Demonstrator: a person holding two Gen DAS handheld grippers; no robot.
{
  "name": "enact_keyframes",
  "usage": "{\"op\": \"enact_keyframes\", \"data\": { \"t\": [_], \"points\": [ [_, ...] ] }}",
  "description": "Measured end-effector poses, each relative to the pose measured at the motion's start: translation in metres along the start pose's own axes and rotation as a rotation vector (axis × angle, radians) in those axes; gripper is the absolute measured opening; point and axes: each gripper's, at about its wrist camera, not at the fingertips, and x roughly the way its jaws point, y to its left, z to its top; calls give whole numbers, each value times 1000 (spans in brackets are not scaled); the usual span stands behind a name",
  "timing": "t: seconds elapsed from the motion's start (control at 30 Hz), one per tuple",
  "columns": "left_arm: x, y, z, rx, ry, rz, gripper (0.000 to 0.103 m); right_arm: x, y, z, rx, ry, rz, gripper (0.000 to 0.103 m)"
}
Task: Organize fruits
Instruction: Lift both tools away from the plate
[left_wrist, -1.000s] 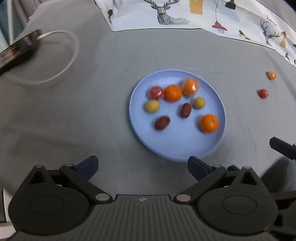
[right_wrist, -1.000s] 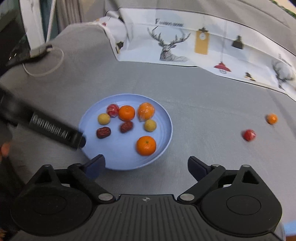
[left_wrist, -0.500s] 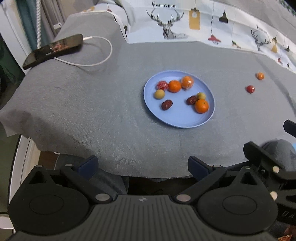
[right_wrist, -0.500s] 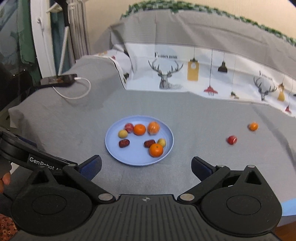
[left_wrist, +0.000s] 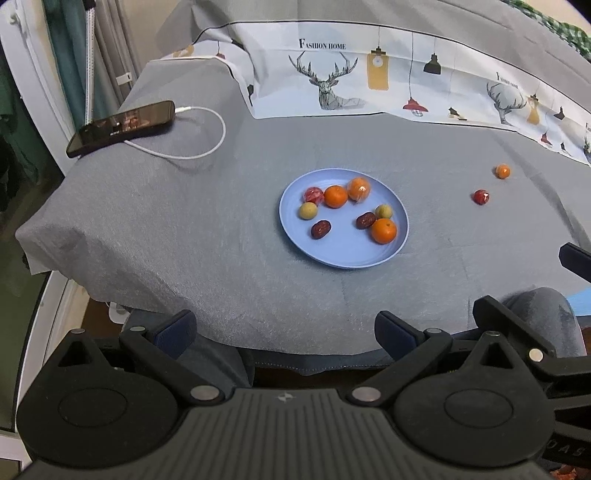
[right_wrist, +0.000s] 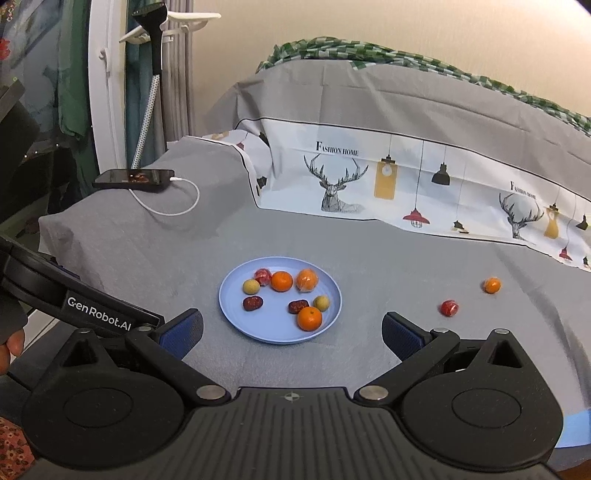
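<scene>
Landmark: blue plate (left_wrist: 345, 254), sitting on the grey bed cover (left_wrist: 166, 229) in front of you.
On the plate: two bare oranges (left_wrist: 383, 231), one wrapped orange (left_wrist: 358, 189), one red wrapped fruit (left_wrist: 313, 194), two yellow-green fruits (left_wrist: 307, 211), two dark red dates (left_wrist: 320, 229).
Right of the plate: a red wrapped fruit (left_wrist: 481, 196) and, beyond it, a small orange (left_wrist: 502, 171), both loose on the cover, well apart from the plate.
Far left of the plate: phone (left_wrist: 122, 127) with white cable (left_wrist: 207, 147).
Behind the plate: deer-print cloth (left_wrist: 369, 85).
Your left gripper (left_wrist: 284, 328): jaws spread wide, nothing between them, held back near the bed's edge.
Your right gripper (right_wrist: 291, 332): jaws fully spread, nothing held, short of the plate.
</scene>
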Motion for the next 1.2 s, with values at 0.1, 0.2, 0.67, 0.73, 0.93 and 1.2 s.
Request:
{"op": "enact_keyframes", "data": {
  "t": [0.1,0.2,0.67,0.73,0.93,1.2],
  "points": [
    [-3,-2,-1,8,-7,3,103,-4,-1,-1,1,-9,0,102],
    [-5,-3,-2,13,-11,4,103,-7,-1,-1,4,-15,-2,102],
    [-3,-7,-1,28,-3,29,103,-3,-4,-3,18,-2,17,102],
    [-1,-9,0,34,1,34,103,-2,-5,-4,21,2,21,102],
    [8,-19,4,73,20,39,103,5,-13,-5,51,16,27,102],
    [31,-48,16,166,46,4,103,28,-47,-11,211,83,-8,102]
  ]
}}
